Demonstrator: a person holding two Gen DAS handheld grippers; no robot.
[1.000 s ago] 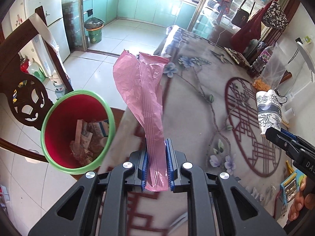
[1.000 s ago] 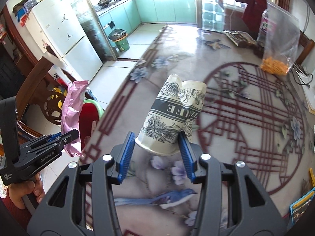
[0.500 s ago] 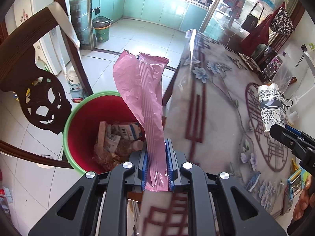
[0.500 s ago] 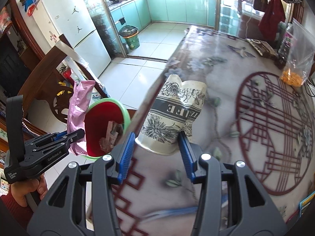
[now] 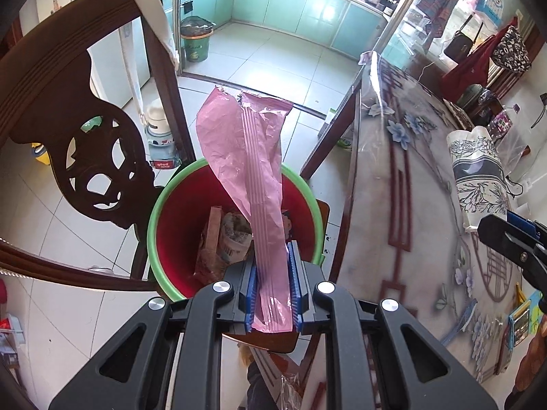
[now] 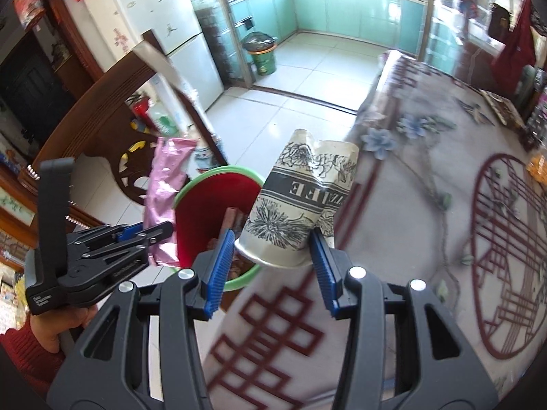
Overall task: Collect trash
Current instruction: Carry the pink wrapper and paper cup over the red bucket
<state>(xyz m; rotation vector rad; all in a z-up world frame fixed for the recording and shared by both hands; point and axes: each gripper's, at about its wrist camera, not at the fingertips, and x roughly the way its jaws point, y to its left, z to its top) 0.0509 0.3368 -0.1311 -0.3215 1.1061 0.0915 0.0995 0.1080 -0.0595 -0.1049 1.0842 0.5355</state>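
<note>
Left claw pinches a pink plastic wrapper directly above the red bin; the wrapper hides part of the paper scraps inside. Right claw grips a crumpled paper cup by its base, beside the bin and over the edge of the bench. The cup's lettering is only partly legible. The bench cloth is motion-blurred. A carved wooden chair behind the bin is cut off.
</note>
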